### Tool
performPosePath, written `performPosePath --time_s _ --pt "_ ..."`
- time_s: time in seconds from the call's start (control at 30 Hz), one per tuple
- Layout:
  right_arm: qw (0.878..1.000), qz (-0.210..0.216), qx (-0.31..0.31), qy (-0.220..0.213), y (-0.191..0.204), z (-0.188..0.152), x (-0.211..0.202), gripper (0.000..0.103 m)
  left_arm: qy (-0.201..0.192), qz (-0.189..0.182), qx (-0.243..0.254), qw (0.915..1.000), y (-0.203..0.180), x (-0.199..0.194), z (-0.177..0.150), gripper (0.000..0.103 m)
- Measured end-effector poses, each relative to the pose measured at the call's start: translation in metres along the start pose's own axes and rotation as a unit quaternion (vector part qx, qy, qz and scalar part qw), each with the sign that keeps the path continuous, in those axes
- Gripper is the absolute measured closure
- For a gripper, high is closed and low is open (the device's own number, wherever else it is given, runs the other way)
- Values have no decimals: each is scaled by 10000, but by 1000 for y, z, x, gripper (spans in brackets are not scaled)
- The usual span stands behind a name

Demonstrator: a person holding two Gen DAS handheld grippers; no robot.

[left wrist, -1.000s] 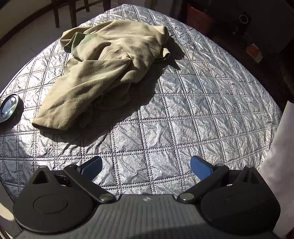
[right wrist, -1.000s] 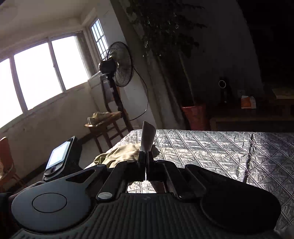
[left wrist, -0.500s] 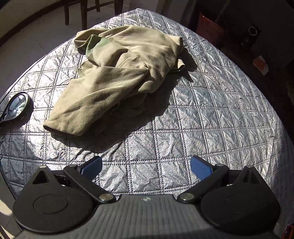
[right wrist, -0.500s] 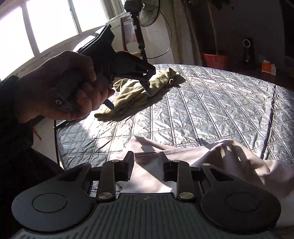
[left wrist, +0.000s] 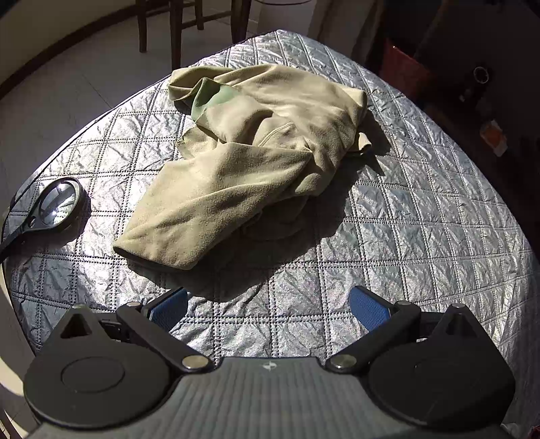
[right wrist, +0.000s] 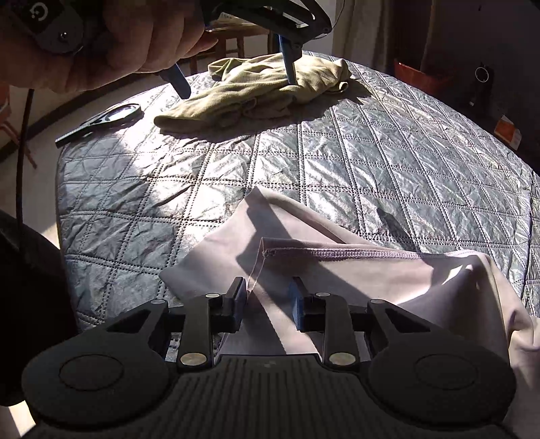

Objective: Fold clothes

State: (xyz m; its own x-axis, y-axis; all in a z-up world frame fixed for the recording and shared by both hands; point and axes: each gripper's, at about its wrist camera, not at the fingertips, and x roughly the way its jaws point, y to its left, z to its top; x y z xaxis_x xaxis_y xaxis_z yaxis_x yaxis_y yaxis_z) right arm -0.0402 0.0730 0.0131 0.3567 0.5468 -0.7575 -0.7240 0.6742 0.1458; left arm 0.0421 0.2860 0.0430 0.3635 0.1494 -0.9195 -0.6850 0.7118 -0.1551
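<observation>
A crumpled olive fleece garment (left wrist: 256,158) lies on the silver quilted table cover (left wrist: 422,236); it also shows far off in the right wrist view (right wrist: 256,91). My left gripper (left wrist: 268,309) is open, hovering just short of the garment's near sleeve end; in the right wrist view it (right wrist: 236,81) hangs over that garment. A pale pink-grey garment (right wrist: 371,280) lies at the table's near edge. My right gripper (right wrist: 268,300) is open just above it, jaws a little apart, holding nothing.
A black-framed magnifying glass (left wrist: 55,206) lies at the table's left edge, also seen in the right wrist view (right wrist: 111,118). Wooden chair legs (left wrist: 175,30) stand beyond the table. A red pot (right wrist: 422,76) and dark furniture sit at the far right.
My left gripper has moved closer to the olive garment. My right gripper has swung down from facing the room to just over the pink-grey garment, and its jaws have opened.
</observation>
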Motion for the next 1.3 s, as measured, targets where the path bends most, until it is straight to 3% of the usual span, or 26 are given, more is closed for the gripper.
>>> performPosePath --time_s 0.23,0.5,0.67,0.77,0.8,0.87,1.0,1.1,1.17,1.3 --pt "9988 -127 278 -385 -1 5 -8 103 -9 8 -37 10000 9 0 3 1" --pt "9961 103 752 -457 -2 3 -1 102 -10 13 -34 10000 9 0 3 1" --pt "9929 257 1051 -491 -3 1 5 85 -10 16 -33 10000 9 0 3 1" --pt "9919 208 1140 -516 -11 0 2 81 31 27 64 10000 4 2 0 1" --pt "9930 20 1059 -529 -23 -1 -7 80 43 31 108 9999 2 3 -1 1" --pt "9938 -357 896 -555 -46 -3 -23 63 49 5 287 9996 -7 3 -6 1" --pt "9966 -676 -134 -457 -64 4 -35 57 38 2 605 9982 -20 1 -12 1" --pt "9943 -279 -949 -388 -48 14 -19 55 -44 54 465 9989 -15 -1 -8 1" --pt "9888 7 -1459 -307 -33 21 -3 59 -66 124 315 9994 -10 0 -5 1" --pt "9621 415 -2694 -28 3 28 32 61 16 151 135 9998 -4 5 -2 1"
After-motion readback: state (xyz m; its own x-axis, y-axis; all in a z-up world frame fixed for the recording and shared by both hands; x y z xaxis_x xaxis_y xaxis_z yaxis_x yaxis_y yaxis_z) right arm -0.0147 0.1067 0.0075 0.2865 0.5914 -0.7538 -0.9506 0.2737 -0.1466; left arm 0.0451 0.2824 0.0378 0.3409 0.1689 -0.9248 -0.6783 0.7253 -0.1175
